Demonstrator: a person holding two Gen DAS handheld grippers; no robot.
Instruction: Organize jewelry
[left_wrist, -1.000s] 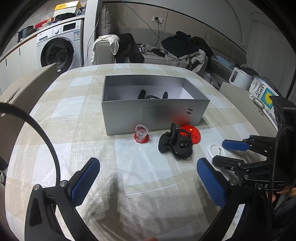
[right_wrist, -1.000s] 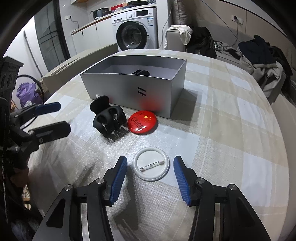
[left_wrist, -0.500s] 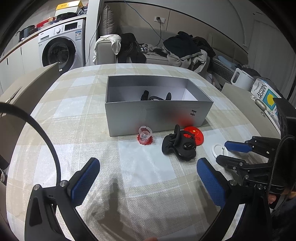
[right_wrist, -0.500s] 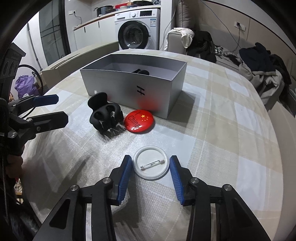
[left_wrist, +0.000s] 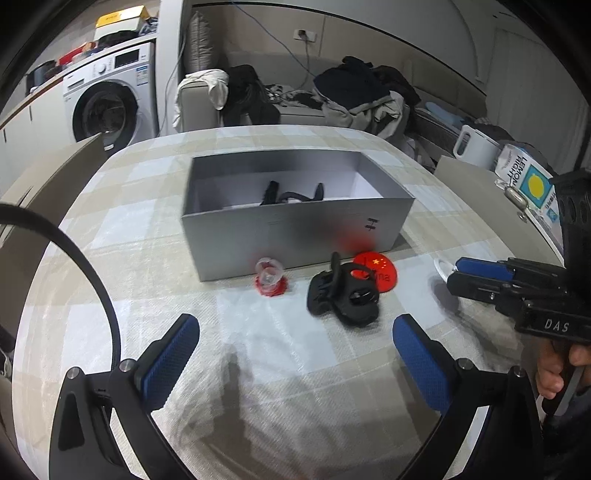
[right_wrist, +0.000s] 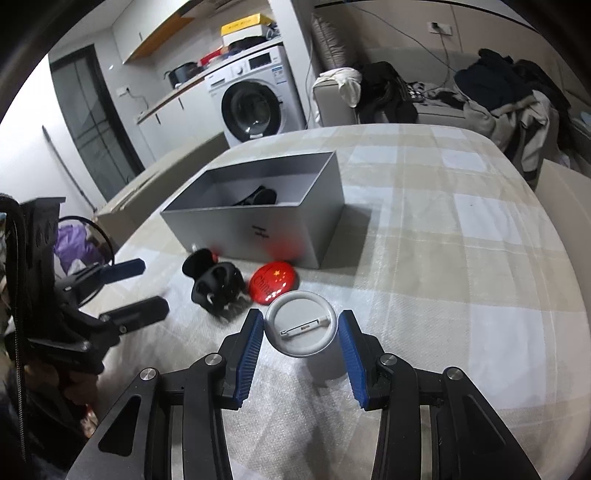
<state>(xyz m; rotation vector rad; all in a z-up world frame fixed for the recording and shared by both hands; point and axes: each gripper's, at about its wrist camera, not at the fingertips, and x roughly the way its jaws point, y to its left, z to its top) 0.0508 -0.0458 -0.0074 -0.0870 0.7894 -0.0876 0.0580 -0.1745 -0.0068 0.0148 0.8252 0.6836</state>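
Note:
A white round pin badge (right_wrist: 301, 328), pin side up, sits between the blue pads of my right gripper (right_wrist: 301, 334), which is shut on its rim and holds it just above the table. It shows partly in the left wrist view (left_wrist: 442, 266). A red flag badge (right_wrist: 274, 282) and a black hair claw (right_wrist: 218, 286) lie in front of the open grey box (right_wrist: 258, 225), which holds a black item (right_wrist: 258, 195). My left gripper (left_wrist: 295, 350) is open and empty, short of the claw (left_wrist: 341, 293). A small clear and red piece (left_wrist: 270, 278) stands by the box wall (left_wrist: 295, 232).
The table has a checked cloth (right_wrist: 461, 258). A washing machine (right_wrist: 255, 99) and a sofa with clothes (right_wrist: 480, 96) stand behind it. A white kettle (left_wrist: 474, 146) and a lemon carton (left_wrist: 524, 181) sit off the table's right side.
My right gripper moved forward and closed its pads on the white badge, lifting it slightly. My left gripper shifted a little; its jaws stayed open.

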